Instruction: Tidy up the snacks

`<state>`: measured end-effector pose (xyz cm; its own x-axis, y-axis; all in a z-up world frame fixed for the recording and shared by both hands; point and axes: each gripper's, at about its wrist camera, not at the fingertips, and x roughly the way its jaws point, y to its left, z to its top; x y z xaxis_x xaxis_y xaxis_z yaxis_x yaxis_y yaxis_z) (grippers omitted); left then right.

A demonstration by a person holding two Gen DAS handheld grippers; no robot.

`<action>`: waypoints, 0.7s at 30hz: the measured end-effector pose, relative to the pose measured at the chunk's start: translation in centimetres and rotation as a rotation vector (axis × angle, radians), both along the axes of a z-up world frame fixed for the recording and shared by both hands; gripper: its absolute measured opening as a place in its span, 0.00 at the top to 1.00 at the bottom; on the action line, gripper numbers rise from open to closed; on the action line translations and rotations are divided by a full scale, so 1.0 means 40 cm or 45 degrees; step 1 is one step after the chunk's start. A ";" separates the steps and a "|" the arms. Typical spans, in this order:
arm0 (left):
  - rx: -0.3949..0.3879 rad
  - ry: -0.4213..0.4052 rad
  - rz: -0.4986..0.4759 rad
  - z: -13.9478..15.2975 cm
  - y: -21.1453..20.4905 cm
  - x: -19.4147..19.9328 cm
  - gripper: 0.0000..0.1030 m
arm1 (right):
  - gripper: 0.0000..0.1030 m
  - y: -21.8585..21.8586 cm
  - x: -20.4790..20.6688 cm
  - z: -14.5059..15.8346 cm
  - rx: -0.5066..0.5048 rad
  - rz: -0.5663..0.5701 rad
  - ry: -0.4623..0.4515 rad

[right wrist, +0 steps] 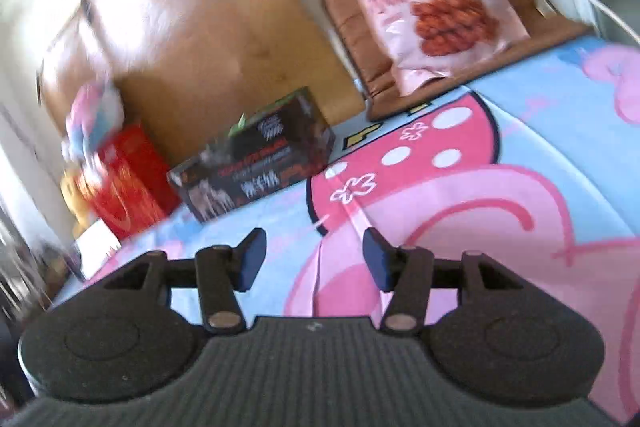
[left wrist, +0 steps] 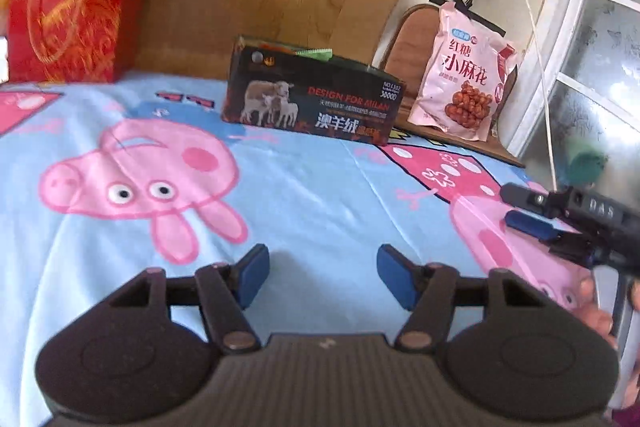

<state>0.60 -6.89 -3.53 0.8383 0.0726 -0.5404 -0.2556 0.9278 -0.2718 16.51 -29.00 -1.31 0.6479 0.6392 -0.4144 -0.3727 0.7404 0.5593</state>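
Both grippers, left gripper [left wrist: 322,277] and right gripper [right wrist: 314,259], stand open and empty over the bedsheet [left wrist: 304,195]. Ahead, the pink snack bag [left wrist: 464,75] leans upright beyond the dark box [left wrist: 316,95]; the right gripper appears nearer.

Left gripper [left wrist: 322,277]: jaws parted, nothing between the blue pads [left wrist: 253,275]. Right gripper [right wrist: 314,259]: jaws parted, gap empty, body rolled; a hand [left wrist: 600,311] grips its handle.
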 end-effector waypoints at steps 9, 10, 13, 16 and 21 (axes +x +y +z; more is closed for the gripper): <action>0.003 0.011 0.082 0.002 0.006 0.006 0.28 | 0.43 -0.021 0.031 -0.025 0.066 -0.060 0.116; 0.013 0.017 0.081 0.002 0.002 0.007 0.27 | 0.43 -0.019 0.024 -0.025 0.054 -0.056 0.108; 0.036 0.032 0.062 0.002 -0.007 0.017 0.20 | 0.43 -0.003 0.021 -0.021 0.002 -0.037 0.072; 0.093 0.065 0.058 0.001 -0.025 0.029 0.16 | 0.43 0.019 0.018 -0.016 -0.069 -0.037 0.019; 0.137 0.112 0.049 -0.002 -0.034 0.047 0.04 | 0.41 0.040 0.010 -0.009 -0.142 -0.016 -0.038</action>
